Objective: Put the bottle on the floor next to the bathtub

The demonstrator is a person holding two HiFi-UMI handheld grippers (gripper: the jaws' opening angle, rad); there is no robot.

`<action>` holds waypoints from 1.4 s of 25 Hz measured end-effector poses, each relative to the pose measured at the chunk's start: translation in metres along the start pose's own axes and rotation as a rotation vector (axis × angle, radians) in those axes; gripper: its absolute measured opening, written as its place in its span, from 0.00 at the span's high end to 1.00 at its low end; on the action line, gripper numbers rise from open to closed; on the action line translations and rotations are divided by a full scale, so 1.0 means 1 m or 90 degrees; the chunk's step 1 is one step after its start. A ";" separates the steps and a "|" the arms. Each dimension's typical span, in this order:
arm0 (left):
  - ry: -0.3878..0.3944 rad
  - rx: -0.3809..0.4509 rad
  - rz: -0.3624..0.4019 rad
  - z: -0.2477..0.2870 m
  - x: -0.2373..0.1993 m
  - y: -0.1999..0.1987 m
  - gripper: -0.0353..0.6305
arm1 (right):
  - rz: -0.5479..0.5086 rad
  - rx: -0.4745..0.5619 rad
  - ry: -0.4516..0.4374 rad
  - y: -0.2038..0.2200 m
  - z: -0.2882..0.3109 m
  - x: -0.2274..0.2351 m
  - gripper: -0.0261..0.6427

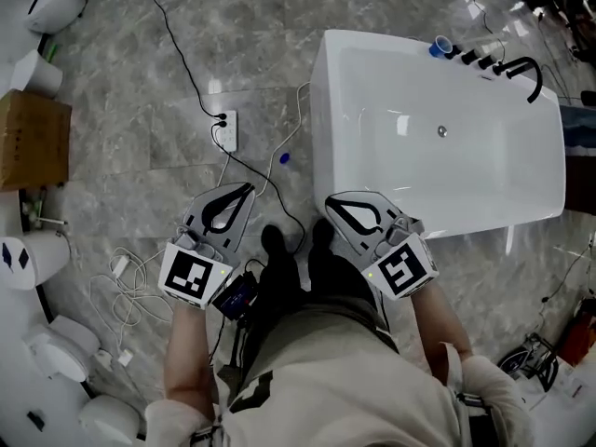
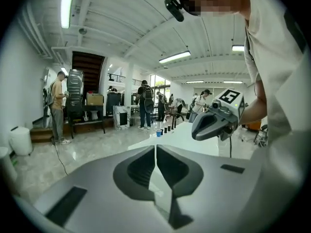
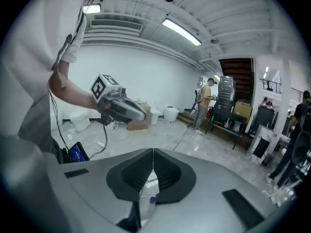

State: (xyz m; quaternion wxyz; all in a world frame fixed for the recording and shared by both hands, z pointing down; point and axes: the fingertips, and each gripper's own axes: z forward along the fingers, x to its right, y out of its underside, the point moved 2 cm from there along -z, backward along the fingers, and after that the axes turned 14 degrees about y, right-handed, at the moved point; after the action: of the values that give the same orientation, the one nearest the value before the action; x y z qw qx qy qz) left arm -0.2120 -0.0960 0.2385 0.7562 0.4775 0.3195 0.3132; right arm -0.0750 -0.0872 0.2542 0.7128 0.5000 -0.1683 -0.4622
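Floor: grey veined stone tiles [image 1: 121, 82], glossy, carrying every item listed. Nearest, at the person's waist: left gripper [image 1: 246, 191], a grey two-jaw tool with marker cube, jaws pressed together with nothing between them, as its own view shows [image 2: 155, 148]. Right gripper [image 1: 332, 202], same make, jaws likewise together and empty [image 3: 153, 152]. Both are held well above the floor, clear of all objects. Beside the feet: loose white cables [image 1: 130, 282]. Next out: small clear plastic bottle with blue cap [image 1: 283, 158], on the floor just beside the bathtub's left wall and apart from both grippers. It also shows far below through the right gripper's frame [image 3: 152, 200]. It is apparently upright, though the steep angle leaves this uncertain. Near it: white power strip [image 1: 224, 129] with black cable [image 1: 177, 59]. Beyond: white freestanding rectangular bathtub [image 1: 319, 119], with black curved tap [image 1: 524, 71] and blue cup [image 1: 440, 47] on its far rim. Far left: brown cardboard box [image 1: 33, 138]. Assessment: placement appears complete, and the step in hand reads as withdrawal. Best practice: keep both jaws closed, draw away upward, keep feet and trailing cable off the bottle, and leave it where it rests.
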 end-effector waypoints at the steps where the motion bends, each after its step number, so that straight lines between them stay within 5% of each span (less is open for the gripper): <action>1: -0.008 -0.005 0.010 -0.005 0.004 -0.007 0.85 | -0.013 0.002 0.013 -0.003 -0.005 0.008 0.92; 6: -0.028 -0.011 0.018 -0.019 0.014 -0.030 0.85 | 0.020 0.047 0.003 -0.029 -0.024 0.024 0.92; 11: -0.077 -0.008 0.083 -0.021 0.017 -0.057 0.85 | 0.101 0.106 -0.091 -0.059 -0.015 0.001 0.92; 17: -0.144 -0.011 0.079 -0.048 0.033 -0.055 0.86 | 0.141 0.151 -0.200 -0.097 -0.018 -0.041 0.92; 25: -0.233 0.062 0.032 -0.077 0.061 -0.083 0.86 | 0.187 0.195 -0.234 -0.127 -0.048 -0.039 0.92; 31: -0.186 0.091 0.090 -0.045 0.079 -0.131 0.86 | 0.254 0.256 -0.266 -0.149 -0.073 -0.015 0.92; 35: -0.175 0.092 0.053 -0.015 0.095 -0.128 0.86 | 0.267 0.250 -0.276 -0.134 -0.088 -0.014 0.92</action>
State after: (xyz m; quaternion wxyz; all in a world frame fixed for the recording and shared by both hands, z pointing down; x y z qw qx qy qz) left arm -0.1448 -0.0589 0.0978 0.7428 0.5819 0.2143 0.2524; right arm -0.0864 -0.0368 0.1015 0.6304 0.4723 -0.4997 -0.3602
